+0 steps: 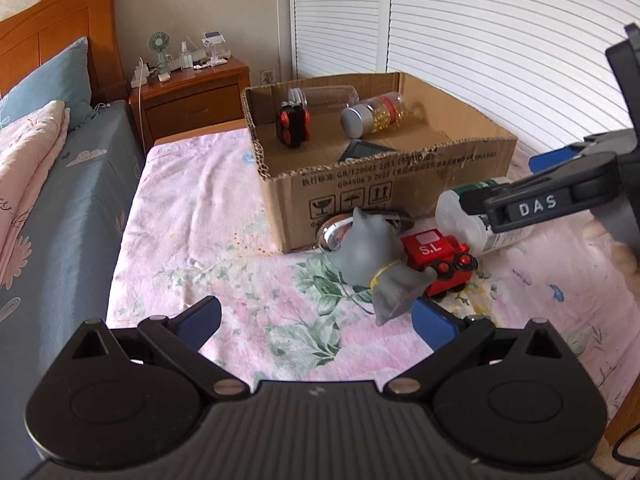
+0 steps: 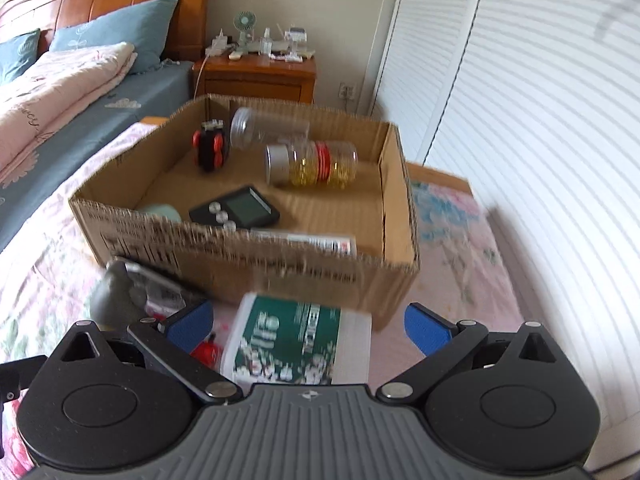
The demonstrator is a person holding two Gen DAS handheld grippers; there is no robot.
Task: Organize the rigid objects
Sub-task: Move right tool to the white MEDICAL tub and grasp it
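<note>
A cardboard box stands on the flowered bedspread. It holds a black-and-red toy car, a clear jar, a bottle of yellow capsules and a black timer. In front of the box lie a grey cat figure, a red toy train and a white bottle with a green label. My left gripper is open just before the cat figure. My right gripper is open around the white bottle.
A shiny metal object lies against the box front. A bed with blue pillows and a wooden nightstand are at the left. White louvred doors run along the right.
</note>
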